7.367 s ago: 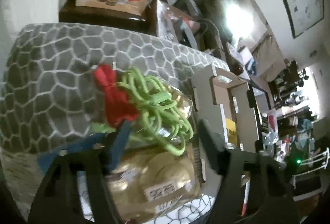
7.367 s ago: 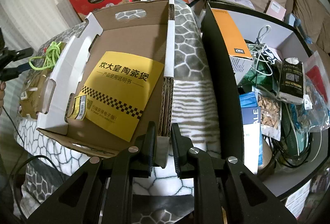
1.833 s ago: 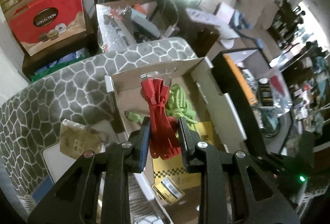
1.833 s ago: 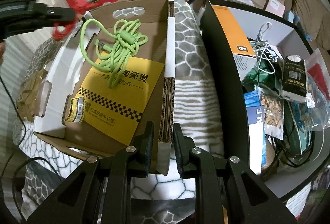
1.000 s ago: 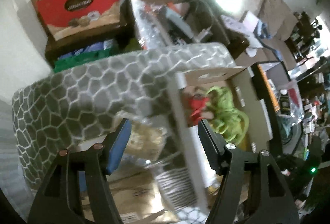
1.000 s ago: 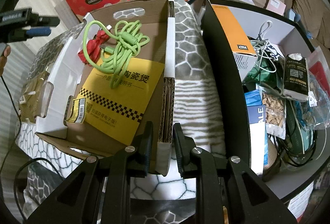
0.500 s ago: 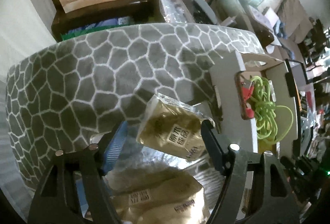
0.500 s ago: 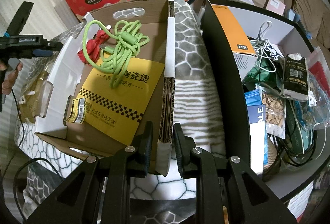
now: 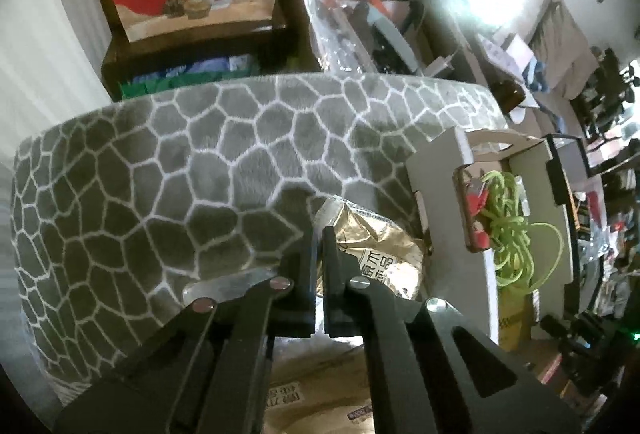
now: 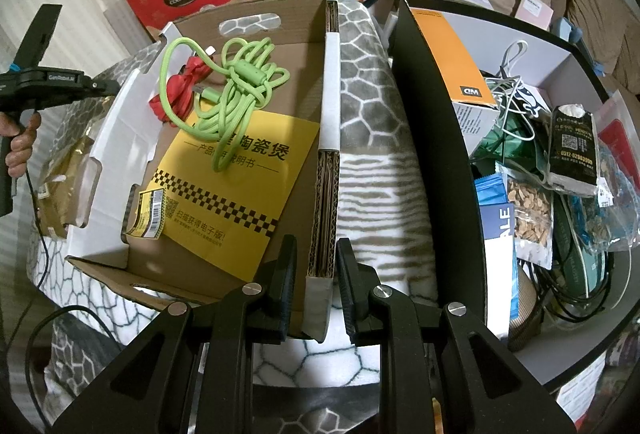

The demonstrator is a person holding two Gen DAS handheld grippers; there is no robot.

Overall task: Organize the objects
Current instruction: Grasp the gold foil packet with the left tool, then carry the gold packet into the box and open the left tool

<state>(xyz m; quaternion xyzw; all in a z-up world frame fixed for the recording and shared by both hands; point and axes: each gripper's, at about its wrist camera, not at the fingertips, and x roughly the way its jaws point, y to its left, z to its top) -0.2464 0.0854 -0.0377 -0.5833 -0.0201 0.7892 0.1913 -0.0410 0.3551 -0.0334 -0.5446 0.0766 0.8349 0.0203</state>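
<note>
Left gripper [image 9: 318, 234] nearly closed, fingers pinching the top edge of a gold pouch [image 9: 376, 254] lying on the grey blanket [image 9: 160, 170], just left of the box [image 10: 224, 234]. Right gripper [image 10: 316, 274] narrowly parted, straddling the box's near right wall; whether the pads press it, cannot tell. Inside the box, at the far end: green cable [image 10: 232, 90] tangled over a red cable [image 10: 180, 94], both partly on a yellow leaflet [image 10: 224, 186]. Right of the box, a black bin [image 10: 432, 114] of clutter.

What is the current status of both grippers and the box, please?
Left gripper shut on gold packet beside box. Right gripper straddles box wall, not clamped. Green cable and red cable inside box.
</note>
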